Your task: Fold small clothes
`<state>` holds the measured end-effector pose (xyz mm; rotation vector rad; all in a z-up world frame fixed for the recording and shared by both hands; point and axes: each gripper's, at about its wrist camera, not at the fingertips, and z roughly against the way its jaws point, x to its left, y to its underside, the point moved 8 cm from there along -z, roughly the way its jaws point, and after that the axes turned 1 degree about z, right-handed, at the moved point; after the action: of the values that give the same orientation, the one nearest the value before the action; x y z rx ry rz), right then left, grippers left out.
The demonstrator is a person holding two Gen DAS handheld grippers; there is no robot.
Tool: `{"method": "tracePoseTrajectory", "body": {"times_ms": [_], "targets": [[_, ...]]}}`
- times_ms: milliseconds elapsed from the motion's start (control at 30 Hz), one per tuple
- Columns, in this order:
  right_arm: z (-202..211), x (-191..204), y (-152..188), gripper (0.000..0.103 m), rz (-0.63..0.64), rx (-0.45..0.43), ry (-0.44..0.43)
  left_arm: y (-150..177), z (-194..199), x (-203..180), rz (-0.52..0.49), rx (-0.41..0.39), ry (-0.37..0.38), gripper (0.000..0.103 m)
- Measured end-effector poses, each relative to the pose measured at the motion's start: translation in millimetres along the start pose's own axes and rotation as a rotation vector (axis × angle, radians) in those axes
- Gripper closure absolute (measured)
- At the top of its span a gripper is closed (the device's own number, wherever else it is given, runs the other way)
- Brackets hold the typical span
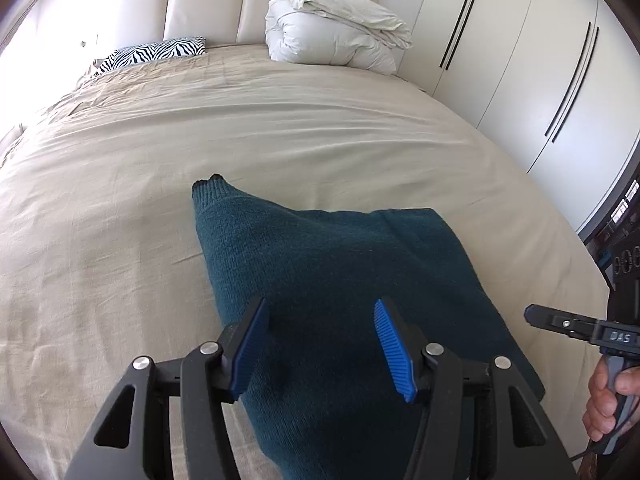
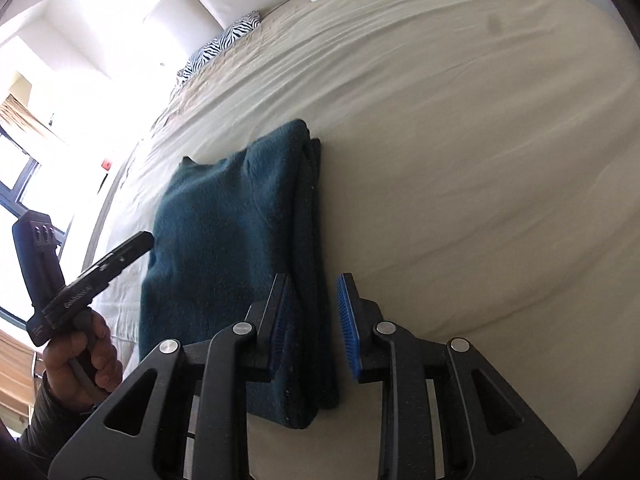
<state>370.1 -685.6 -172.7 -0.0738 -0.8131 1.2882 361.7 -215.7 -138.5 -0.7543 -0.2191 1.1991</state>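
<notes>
You have the dark teal knit garment (image 1: 320,264) lying on the bed (image 1: 280,128), already doubled over: in the right wrist view its layered edge runs along the right side, and a cuff or corner (image 1: 210,186) still pokes out at the far left end. The fold in hand looks mostly laid, so you seem to be between folds.

Your left hand-held gripper (image 1: 320,346) hovers above the near part of the garment with its jaws well apart and nothing between the pads. Your right hand-held gripper (image 2: 311,326) sits over the stacked edge with its jaws a little apart; the layers pass under the gap, but the pads do not appear to press on them, so nothing is gripped.

Next, you likely need to tuck that stray corner in, then take the near edge with both hand-held grippers and bring it across evenly, keeping the layers from sliding
</notes>
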Motion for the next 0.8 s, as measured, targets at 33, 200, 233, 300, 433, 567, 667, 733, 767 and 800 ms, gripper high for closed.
{"method": "tracePoseTrajectory", "body": {"times_ms": [33,200,233,300,433,567,667,733,767,800], "targets": [[3,8,-9,0.08,-0.002,-0.014,-0.042,-1,-10,4,0.006,0.02,-0.01,0.049],[-20,47,-39,0.08,0.065,-0.009,-0.104,2,-30,-4,-0.054,0.031,-0.073,0.05],[-28,52,-41,0.08,0.076,0.002,-0.105,4,-32,-5,-0.063,0.027,-0.083,0.049],[-43,59,-40,0.08,0.094,0.033,-0.113,6,-35,-5,-0.061,0.024,-0.083,0.049],[-69,54,-26,0.08,0.136,0.083,-0.056,8,-37,-5,-0.069,0.023,-0.085,0.048],[-61,51,-19,0.08,0.143,0.06,-0.077,9,-36,-7,-0.066,0.015,-0.094,0.048],[-42,57,-11,0.08,0.166,0.032,-0.092,8,-36,-7,-0.065,0.015,-0.092,0.048],[-40,54,0,0.08,0.193,0.044,-0.073,8,-37,-7,-0.065,0.015,-0.093,0.048],[-43,51,6,0.08,0.21,0.053,-0.059,7,-37,-6,-0.069,0.014,-0.096,0.048],[-43,50,10,0.08,0.219,0.042,-0.066,7,-37,-7,-0.072,0.013,-0.1,0.047]]}}
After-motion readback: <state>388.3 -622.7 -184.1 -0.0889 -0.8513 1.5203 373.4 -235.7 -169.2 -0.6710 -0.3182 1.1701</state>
